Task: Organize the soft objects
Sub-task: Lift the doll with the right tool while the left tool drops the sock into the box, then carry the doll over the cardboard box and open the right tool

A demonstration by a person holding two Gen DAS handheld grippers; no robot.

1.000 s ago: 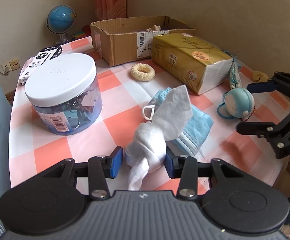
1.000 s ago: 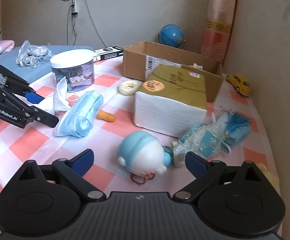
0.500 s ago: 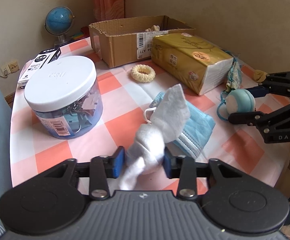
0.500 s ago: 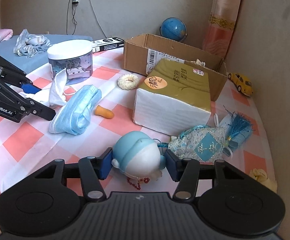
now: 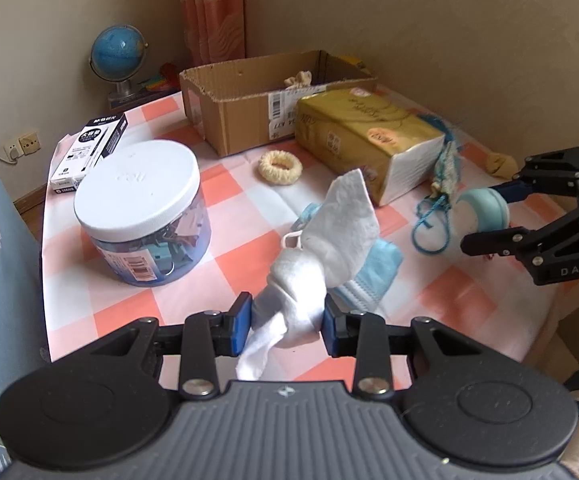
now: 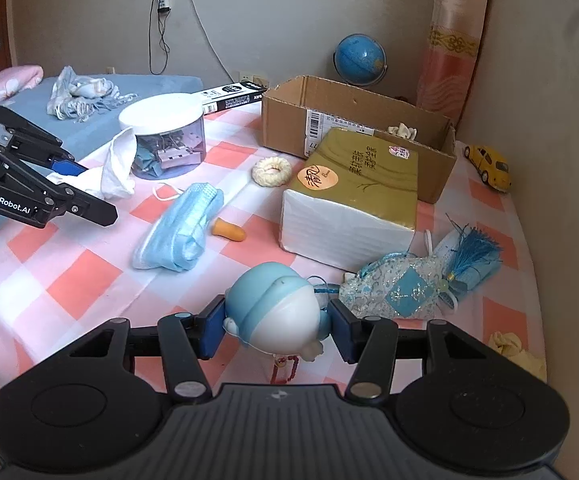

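Note:
My left gripper (image 5: 285, 324) is shut on a white sock (image 5: 301, 280), which hangs a little above the checked tablecloth; the right wrist view shows this gripper (image 6: 93, 190) and the sock (image 6: 117, 168) at the left. A round blue-and-white toy (image 6: 277, 308) sits pressed between the pads of my right gripper (image 6: 277, 328), near the table's front edge. The same toy (image 5: 483, 210) and right gripper (image 5: 483, 220) appear at the right of the left wrist view. A blue face mask (image 6: 181, 232) lies flat between the two grippers.
An open cardboard box (image 6: 353, 112) stands at the back, with a gold tissue pack (image 6: 353, 200) in front of it. Around them lie a cream scrunchie (image 6: 272, 171), an orange earplug (image 6: 229, 233), a blue tasselled sachet (image 6: 401, 292), a jar of clips (image 5: 141, 208) and a yellow toy car (image 6: 489, 166).
The right jaws went from wide open to closed on the blue toy. The left gripper tightened on the white sock and rose slightly with it.

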